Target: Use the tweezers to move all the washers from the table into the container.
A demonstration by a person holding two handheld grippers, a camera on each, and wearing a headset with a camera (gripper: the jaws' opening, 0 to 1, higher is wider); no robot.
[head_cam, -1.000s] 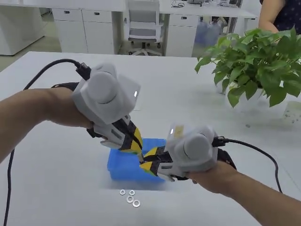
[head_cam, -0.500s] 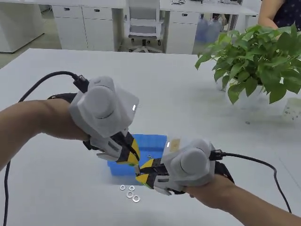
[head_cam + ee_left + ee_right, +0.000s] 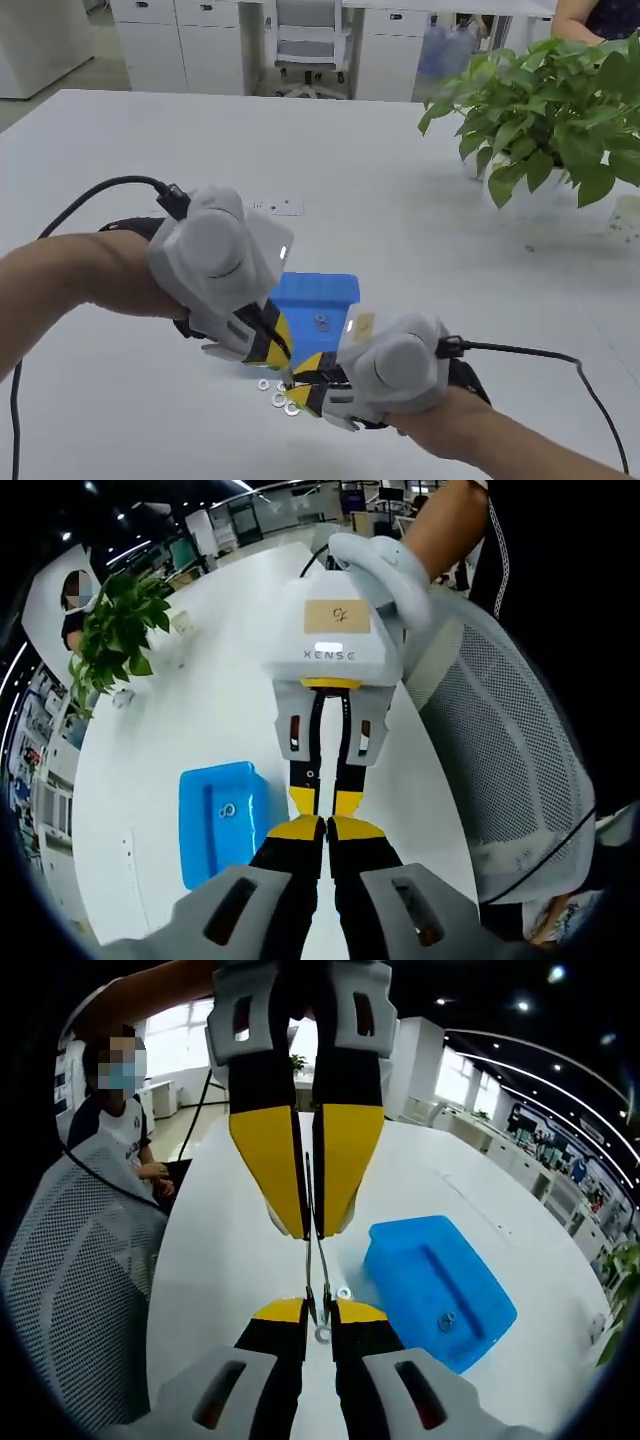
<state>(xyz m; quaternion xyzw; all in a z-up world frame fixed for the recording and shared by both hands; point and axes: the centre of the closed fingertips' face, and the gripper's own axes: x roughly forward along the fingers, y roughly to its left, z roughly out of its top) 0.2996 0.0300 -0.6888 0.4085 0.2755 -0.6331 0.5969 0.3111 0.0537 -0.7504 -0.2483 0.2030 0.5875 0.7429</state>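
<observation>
We have both grippers clenched on the thin metal tweezers (image 3: 313, 1250). The left gripper (image 3: 325, 828) clamps the shank. The right gripper (image 3: 320, 1312), nose to nose with it, squeezes the legs near the tips.

The small silver washers (image 3: 279, 399) lie bunched on the white counter (image 3: 420, 200), directly under the two gripper noses. A single washer (image 3: 321, 322) already lies in the blue rectangular plastic container (image 3: 335, 288), just beyond both grippers. In the right gripper view the tips sit over a washer, but we cannot tell whether it is pinched.

We judge the main risks to be these:
- **Skating tips:** the washers are flat and thin on a smooth surface, so the tips may skate and flick one away, or nudge its neighbours apart.
- **Grippers out of step:** with two grippers on one tool, any mismatch could twist the tweezers in the left gripper's hold.
- **Wrong squeeze:** too loose and the washer drops short of the container; too tight and the tips may cross and spring it out.

The counter is broad, pale and slightly glossy. A black cable (image 3: 90, 195) trails behind the left gripper. A green leafy potted plant (image 3: 550, 110) stands well apart from both grippers. Past the counter is an office with white drawer cabinets (image 3: 170, 40) and a white swivel chair (image 3: 300, 40).
</observation>
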